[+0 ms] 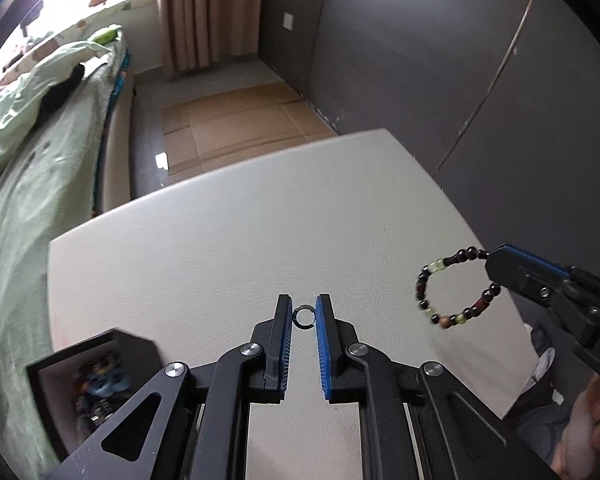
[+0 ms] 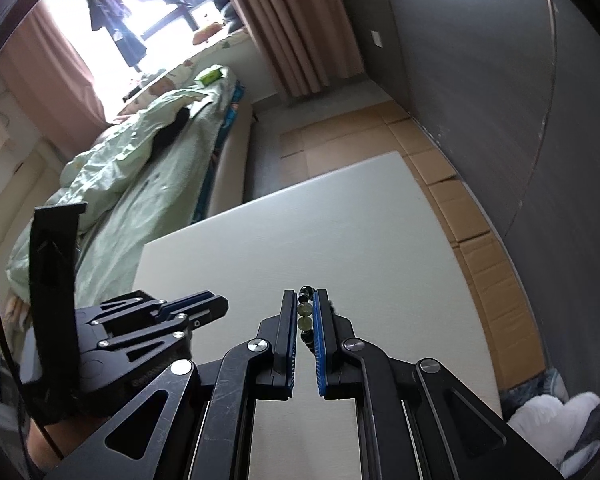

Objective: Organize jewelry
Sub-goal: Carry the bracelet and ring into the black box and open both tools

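Note:
A small dark open ring (image 1: 297,317) sits pinched between the blue pads of my left gripper (image 1: 303,305), lifted above the white table (image 1: 220,240). My right gripper (image 2: 305,305) is shut on a bead bracelet (image 2: 304,311) of dark, green and reddish beads. In the left wrist view the bracelet (image 1: 422,280) hangs as a loop from the right gripper (image 1: 494,258), in the air at the table's right side. In the right wrist view the left gripper (image 2: 220,303) is on the left, its ring hidden.
An open black jewelry box (image 1: 60,376) with blue and dark pieces inside stands at the table's near left, its lid (image 2: 56,260) upright. A bed with green bedding (image 1: 40,180) lies left of the table. Flattened cardboard (image 1: 240,120) covers the floor beyond, and a dark wall is on the right.

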Demonstrator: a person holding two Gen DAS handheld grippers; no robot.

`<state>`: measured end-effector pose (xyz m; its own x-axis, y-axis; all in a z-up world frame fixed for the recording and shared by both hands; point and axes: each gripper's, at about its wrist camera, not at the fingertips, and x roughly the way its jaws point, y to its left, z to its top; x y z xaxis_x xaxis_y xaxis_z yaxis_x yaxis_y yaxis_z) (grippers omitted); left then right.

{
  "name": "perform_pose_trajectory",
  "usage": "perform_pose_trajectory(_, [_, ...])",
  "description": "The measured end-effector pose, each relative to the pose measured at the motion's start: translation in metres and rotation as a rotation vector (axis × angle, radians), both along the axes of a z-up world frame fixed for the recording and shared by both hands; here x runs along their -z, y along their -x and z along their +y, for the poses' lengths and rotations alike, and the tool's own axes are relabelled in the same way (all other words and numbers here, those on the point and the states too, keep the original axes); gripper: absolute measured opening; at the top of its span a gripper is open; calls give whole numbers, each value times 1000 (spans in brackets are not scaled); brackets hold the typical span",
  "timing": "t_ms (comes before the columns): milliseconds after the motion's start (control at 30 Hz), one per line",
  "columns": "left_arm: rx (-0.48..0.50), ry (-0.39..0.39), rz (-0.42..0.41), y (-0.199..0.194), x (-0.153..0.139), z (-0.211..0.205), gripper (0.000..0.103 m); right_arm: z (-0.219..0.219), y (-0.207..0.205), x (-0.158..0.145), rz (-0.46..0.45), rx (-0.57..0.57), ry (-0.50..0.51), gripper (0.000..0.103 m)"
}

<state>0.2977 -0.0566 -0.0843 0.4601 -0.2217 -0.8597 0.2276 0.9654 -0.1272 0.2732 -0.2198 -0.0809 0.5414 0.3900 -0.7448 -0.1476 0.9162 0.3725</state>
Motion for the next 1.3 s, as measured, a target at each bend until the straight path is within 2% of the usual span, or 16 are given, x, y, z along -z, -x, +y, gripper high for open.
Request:
perform_pose_trajectory(267, [-58,30,-65,25,-34,30,13,12,11,-19,-58,-37,-25,8])
perform_pose_trajectory(567, [-135,35,-97,50,-49,70,13,34,22,-33,-111,-83,-48,8])
perform_pose_trajectory(800, [-193,45,-80,66,-42,101,13,57,26,-36,-131,-125,-85,8])
perform_pose_trajectory(900, [-180,65,-65,70,-33,104,13,72,29,-39,-148,-157,-105,8])
perform_pose_trajectory(933, [-175,82,-53,70,-30,106,13,76,31,-40,-151,-165,-111,8])
perform_pose_trajectory(1000, [-178,119,23,66,-21,110,14,87,33,-42,-160,-189,-129,8])
perform_pose_trajectory(1067, [-196,128,46,64,-18,113,20,94,35,-42,-165,-205,-139,8])
perform_pose_trajectory(1100, [-208,127,35,65,-19,116,34,100,36,-43,-169,-218,-148,8])
perform_pose_trajectory(1133, [-217,128,24,67,-21,119,58,103,37,-44,-174,-227,-155,8])
perform_pose_trajectory(1200, [-229,153,-9,71,-28,127,79,112,39,-45,-181,-252,-170,8])
perform_pose_trajectory(1300, [-261,165,-27,78,-33,138,79,125,43,-47,-195,-290,-185,8])
